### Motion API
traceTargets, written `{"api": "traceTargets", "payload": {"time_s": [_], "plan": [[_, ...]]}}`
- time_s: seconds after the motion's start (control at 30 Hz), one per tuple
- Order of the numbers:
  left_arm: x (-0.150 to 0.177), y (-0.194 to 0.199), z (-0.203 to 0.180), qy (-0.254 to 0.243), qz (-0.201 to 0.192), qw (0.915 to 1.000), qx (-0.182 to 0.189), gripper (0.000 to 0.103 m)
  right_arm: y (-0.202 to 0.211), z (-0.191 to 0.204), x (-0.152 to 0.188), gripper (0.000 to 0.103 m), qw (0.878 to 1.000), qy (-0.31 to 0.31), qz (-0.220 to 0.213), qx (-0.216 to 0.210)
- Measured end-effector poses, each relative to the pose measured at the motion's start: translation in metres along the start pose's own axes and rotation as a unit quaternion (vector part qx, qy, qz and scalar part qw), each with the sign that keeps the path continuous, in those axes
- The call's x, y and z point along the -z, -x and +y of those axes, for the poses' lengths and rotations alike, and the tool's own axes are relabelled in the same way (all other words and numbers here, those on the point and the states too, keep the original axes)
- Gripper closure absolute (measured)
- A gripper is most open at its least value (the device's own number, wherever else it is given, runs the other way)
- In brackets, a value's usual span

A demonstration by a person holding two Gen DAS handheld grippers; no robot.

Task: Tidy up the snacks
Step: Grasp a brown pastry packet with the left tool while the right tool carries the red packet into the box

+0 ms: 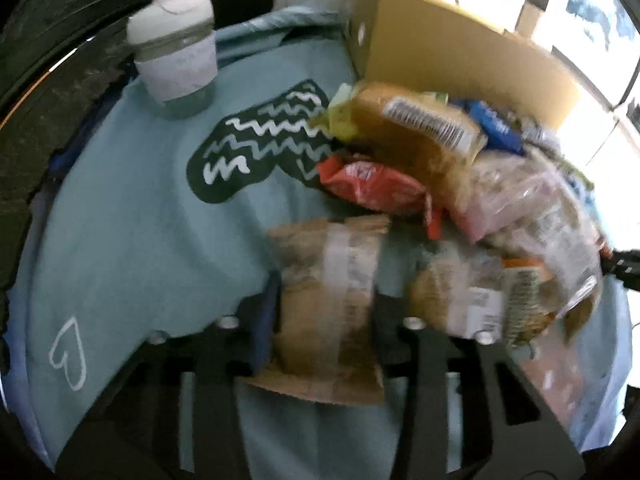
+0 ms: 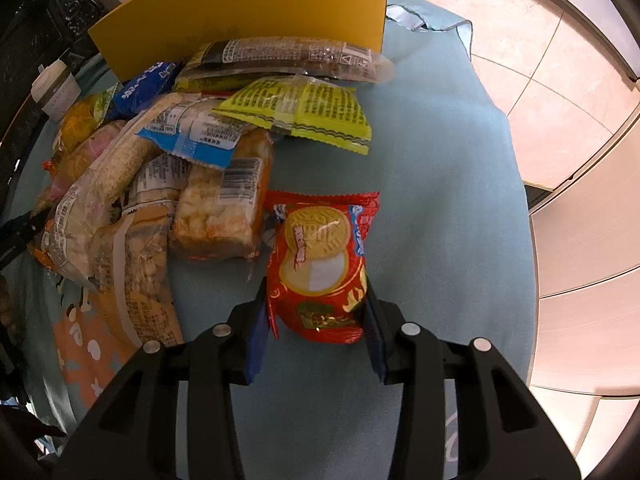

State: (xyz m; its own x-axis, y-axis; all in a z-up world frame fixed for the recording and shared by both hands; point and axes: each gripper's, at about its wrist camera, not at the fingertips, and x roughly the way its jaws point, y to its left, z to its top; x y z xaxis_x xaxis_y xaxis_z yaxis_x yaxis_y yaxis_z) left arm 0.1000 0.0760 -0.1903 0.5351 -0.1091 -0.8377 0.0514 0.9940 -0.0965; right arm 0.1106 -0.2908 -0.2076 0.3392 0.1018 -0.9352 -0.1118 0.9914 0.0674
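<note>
A pile of snack packets lies on a light blue cloth (image 1: 140,220) beside a cardboard box (image 1: 460,52). My left gripper (image 1: 326,308) is shut on a brown paper snack packet (image 1: 332,304), held just above the cloth; the view is blurred. My right gripper (image 2: 316,300) is shut on a red biscuit packet (image 2: 320,264) with a round yellow biscuit printed on it, beside the pile. The pile includes a yellow-green packet (image 2: 296,114), a long dark packet (image 2: 288,62), a rice-cracker packet (image 2: 224,208), a red packet (image 1: 372,184) and an orange-brown packet (image 1: 416,128).
A lidded glass cup (image 1: 176,52) stands at the far left of the cloth. The box's yellow wall (image 2: 248,12) stands behind the pile. Tiled floor (image 2: 520,60) and white cabinet fronts (image 2: 592,240) lie to the right. The cloth (image 2: 440,200) is bare right of the pile.
</note>
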Motion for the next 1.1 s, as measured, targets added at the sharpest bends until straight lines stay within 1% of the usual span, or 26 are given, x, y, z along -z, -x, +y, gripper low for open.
{"api": "traceTargets", "payload": {"time_s": [0.07,0.2,0.27,0.3,0.4,0.5,0.6,0.67,0.87,1.1], "plan": [[0.0,0.005,0.002,0.008,-0.002,0.9999,0.008,0.068,0.0,-0.001,-0.001,0.061,1.0,-0.002,0.0,-0.001],[-0.003,0.024,-0.004,0.006,-0.016,0.9998,-0.003,0.068,0.005,-0.002,0.002,0.061,1.0,0.0,-0.007,-0.001],[-0.005,0.031,-0.006,0.006,-0.02,0.9998,0.0,0.068,0.008,-0.002,0.005,0.061,1.0,0.0,-0.008,-0.004],[-0.007,0.029,-0.006,0.004,-0.018,0.9998,0.003,0.068,0.008,-0.003,0.006,0.061,1.0,0.0,-0.007,-0.005],[0.002,0.028,-0.01,0.0,0.005,1.0,0.006,0.068,0.011,-0.005,0.01,0.061,1.0,-0.002,-0.009,-0.007],[0.015,0.035,-0.015,-0.002,0.008,0.9998,0.018,0.068,0.015,-0.008,0.013,0.061,1.0,-0.008,-0.012,-0.009],[0.019,0.046,-0.029,-0.034,0.0,0.9991,0.027,0.069,0.024,-0.007,0.015,0.061,1.0,-0.01,-0.021,-0.016],[0.017,0.053,-0.037,-0.047,-0.008,0.9985,0.027,0.069,0.033,-0.005,0.015,0.061,0.999,-0.009,-0.031,-0.021],[0.003,0.077,-0.051,-0.06,-0.045,0.9965,0.038,0.069,0.062,-0.004,0.012,0.061,0.997,-0.014,-0.059,-0.041],[0.001,0.092,-0.06,-0.063,-0.061,0.995,0.048,0.069,0.093,0.002,0.015,0.062,0.994,-0.013,-0.088,-0.06]]}}
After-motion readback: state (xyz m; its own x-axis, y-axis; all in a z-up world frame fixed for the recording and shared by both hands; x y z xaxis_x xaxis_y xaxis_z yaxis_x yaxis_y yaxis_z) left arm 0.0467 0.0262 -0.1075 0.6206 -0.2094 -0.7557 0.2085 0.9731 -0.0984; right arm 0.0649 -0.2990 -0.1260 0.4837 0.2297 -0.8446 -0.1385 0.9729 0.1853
